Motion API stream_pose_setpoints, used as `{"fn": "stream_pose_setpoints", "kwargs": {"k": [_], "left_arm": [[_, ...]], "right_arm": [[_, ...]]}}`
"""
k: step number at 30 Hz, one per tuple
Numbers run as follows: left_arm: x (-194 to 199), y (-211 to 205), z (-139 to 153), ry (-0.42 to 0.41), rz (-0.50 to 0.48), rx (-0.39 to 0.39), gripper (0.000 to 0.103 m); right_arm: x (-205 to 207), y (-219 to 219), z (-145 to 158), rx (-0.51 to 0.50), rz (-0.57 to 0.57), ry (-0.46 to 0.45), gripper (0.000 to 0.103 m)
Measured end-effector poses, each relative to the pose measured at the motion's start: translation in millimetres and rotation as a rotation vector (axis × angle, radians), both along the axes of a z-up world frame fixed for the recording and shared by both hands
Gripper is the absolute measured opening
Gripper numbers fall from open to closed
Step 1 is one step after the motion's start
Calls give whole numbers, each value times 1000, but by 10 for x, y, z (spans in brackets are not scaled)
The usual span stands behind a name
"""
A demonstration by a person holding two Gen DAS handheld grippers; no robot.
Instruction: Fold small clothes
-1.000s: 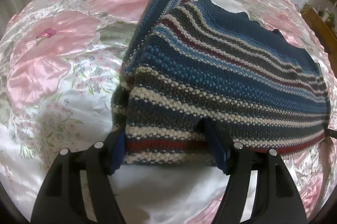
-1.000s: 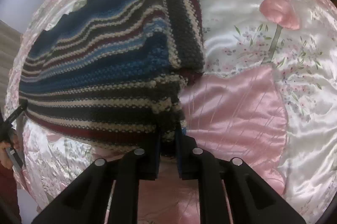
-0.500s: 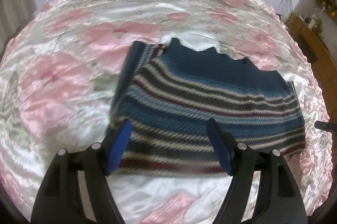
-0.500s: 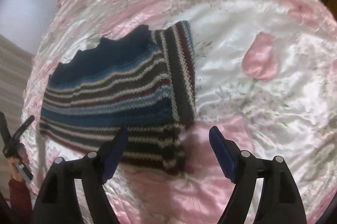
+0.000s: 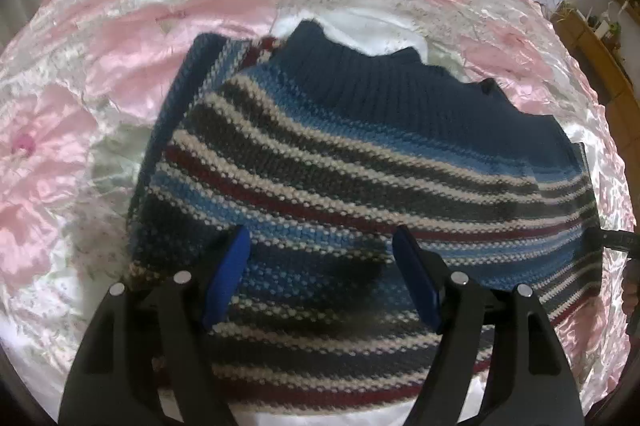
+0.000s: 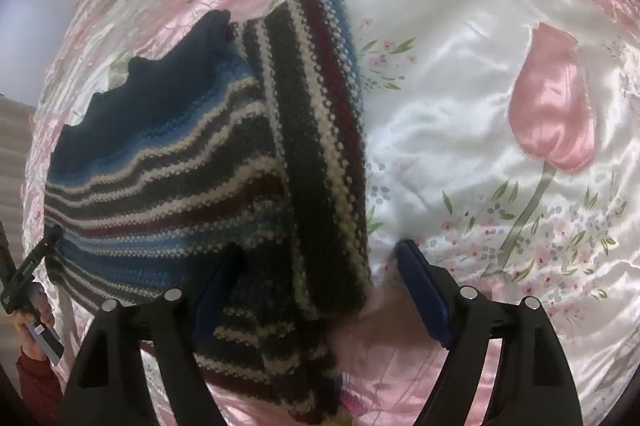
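The striped sweater lies flat on the pink satin bedspread, around its middle, with its navy ribbed hem toward the far edge of the bed. One side panel is already turned over the body, so the piece is narrow. The left gripper hovers over the near stripes with jaws apart and holds nothing. The right gripper is also spread wide and empty, straddling the folded right border, probably to take it for the next fold.
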State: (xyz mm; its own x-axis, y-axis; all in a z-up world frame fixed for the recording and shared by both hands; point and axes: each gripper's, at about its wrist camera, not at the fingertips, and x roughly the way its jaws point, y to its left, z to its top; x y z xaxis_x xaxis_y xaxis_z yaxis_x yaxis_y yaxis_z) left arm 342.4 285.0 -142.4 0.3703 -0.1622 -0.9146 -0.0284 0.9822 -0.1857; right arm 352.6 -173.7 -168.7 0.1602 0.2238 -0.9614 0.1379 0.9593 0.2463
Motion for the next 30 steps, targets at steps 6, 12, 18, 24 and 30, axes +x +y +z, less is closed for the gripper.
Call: {"fn": "stream_pose_setpoints", "kwargs": {"k": [6,12,18,24,30], "left_arm": [[-26,-30,-47,-10,-27,23,73],[-38,0,-39,-7,-38,5,73],[-54,-20,-59,-8,-46,17,73],[-33,-16,-87,-2,-53,19,74],[-90,55,182,2,-42,-27,74]], "right_arm": [[18,93,13,54,15,-17,39],[-68,265,465,70,90,-151,31],[-112,160,180,-2,30,-59,31],[-92,89,-40,28,-49,-27,32],[8,249,205,47,-82,-31,32]]}}
